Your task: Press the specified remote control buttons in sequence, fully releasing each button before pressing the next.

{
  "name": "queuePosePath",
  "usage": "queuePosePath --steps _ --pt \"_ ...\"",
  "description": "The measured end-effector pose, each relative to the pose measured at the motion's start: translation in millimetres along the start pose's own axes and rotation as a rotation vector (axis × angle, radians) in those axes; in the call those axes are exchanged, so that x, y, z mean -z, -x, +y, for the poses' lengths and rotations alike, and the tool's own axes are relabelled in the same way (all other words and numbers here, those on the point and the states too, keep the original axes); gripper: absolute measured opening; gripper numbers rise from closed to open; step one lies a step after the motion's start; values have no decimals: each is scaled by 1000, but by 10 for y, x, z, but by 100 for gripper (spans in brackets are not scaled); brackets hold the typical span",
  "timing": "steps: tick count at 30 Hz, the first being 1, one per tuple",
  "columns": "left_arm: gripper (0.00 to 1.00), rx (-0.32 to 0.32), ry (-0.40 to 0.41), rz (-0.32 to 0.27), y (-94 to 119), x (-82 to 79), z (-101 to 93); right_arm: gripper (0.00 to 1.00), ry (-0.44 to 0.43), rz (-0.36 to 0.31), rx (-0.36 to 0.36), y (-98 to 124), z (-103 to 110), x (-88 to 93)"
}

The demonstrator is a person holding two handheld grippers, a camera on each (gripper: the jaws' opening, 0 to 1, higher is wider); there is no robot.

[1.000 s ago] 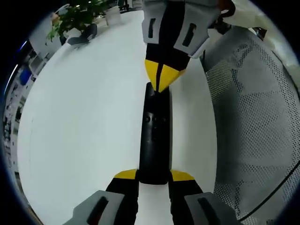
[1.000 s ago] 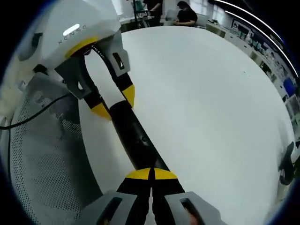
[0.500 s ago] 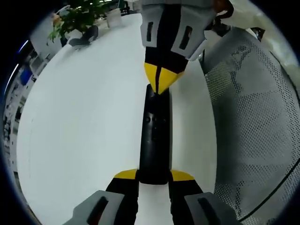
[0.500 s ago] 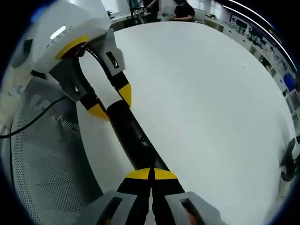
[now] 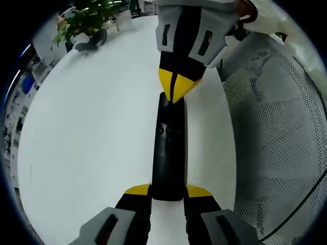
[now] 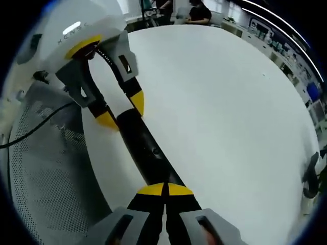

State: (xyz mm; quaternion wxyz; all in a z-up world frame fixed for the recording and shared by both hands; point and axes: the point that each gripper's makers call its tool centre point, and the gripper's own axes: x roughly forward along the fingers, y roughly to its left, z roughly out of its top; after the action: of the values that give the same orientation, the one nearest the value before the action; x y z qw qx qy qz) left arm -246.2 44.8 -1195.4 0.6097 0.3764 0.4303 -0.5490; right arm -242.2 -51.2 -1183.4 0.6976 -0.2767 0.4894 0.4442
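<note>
A long black remote control (image 5: 168,148) is held just above the white table (image 5: 92,127). My left gripper (image 5: 167,191) is shut on its near end, one yellow-tipped jaw on each side. My right gripper (image 5: 173,93) comes in from the top of the left gripper view, jaws shut together, with its yellow tip touching the remote's far end. In the right gripper view the same remote (image 6: 148,148) runs from my shut right gripper (image 6: 164,190) up to the left gripper (image 6: 122,111), which clamps the other end.
A grey mesh chair back (image 5: 276,138) stands close beside the remote, also visible as mesh (image 6: 46,173). A potted plant (image 5: 84,15) and a dark object (image 5: 92,40) sit at the table's far edge. People (image 6: 199,13) sit beyond the table.
Only the right gripper view has shifted slightly. Both grippers keep their places on the remote.
</note>
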Motion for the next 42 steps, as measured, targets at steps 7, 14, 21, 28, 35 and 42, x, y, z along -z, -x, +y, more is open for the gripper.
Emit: queuePosePath --steps 7,14,21,28,35,42 --pt "22 -3 -1 15 -1 -3 -3 0 -4 -19 13 36 -37 -58" --pt "22 -4 3 12 -2 -2 -3 0 -13 -37 -44 29 42 -123" --pt "22 -3 1 11 -2 -3 -4 0 -18 -29 -64 -29 74 -125" --pt "22 1 1 9 -1 -3 -3 0 8 -10 -52 -53 70 -105" --pt "22 4 -3 12 -2 -5 2 0 -3 -13 -47 -61 67 -105" --pt "22 6 -11 22 -4 -5 1 0 -90 -67 -83 -54 62 -101"
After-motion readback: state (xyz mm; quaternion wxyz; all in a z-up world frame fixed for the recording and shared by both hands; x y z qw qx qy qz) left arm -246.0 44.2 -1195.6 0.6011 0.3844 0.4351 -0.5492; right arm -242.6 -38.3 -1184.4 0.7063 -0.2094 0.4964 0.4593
